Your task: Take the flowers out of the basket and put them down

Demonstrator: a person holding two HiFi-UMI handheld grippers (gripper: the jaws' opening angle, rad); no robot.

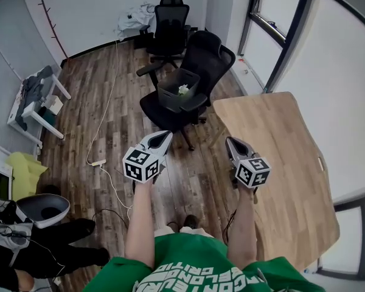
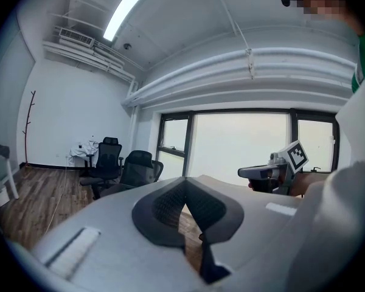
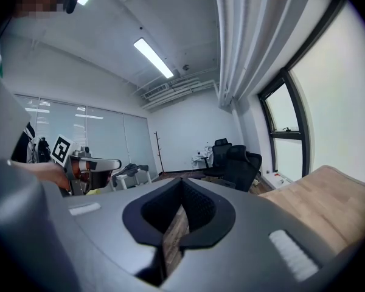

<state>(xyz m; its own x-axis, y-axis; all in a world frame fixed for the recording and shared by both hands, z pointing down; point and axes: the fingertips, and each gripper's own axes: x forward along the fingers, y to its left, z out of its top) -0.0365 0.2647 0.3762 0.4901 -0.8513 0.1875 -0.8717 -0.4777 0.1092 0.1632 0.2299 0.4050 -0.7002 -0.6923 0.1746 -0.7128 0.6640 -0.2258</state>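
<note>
1. An office with a wood-plank floor [image 1: 109, 102]. The corner of a pale wooden worktop [image 1: 280, 163] is at my right.
2. Nearest to me, my two tools are held out side by side, close to level. The left hand-held gripper [image 1: 164, 137] has its jaws pressed together on nothing. The right hand-held gripper [image 1: 233, 142] is likewise closed and empty.
3. Beyond them stands a black office chair [image 1: 210, 56] with a grey basket [image 1: 170, 97] on its seat. The white flowers [image 1: 183, 90] sit inside the basket, untouched.
4. The basket lies straight ahead and well apart from both tools. It is almost in line with my left one, while my right would have to angle across toward it, so I judge the left the nearer. Both must open before any grasp. The flowers are too small here to tell which way their stems run.
5. Farthest off, a second black chair [image 1: 170, 17] stands near the back wall.
</note>
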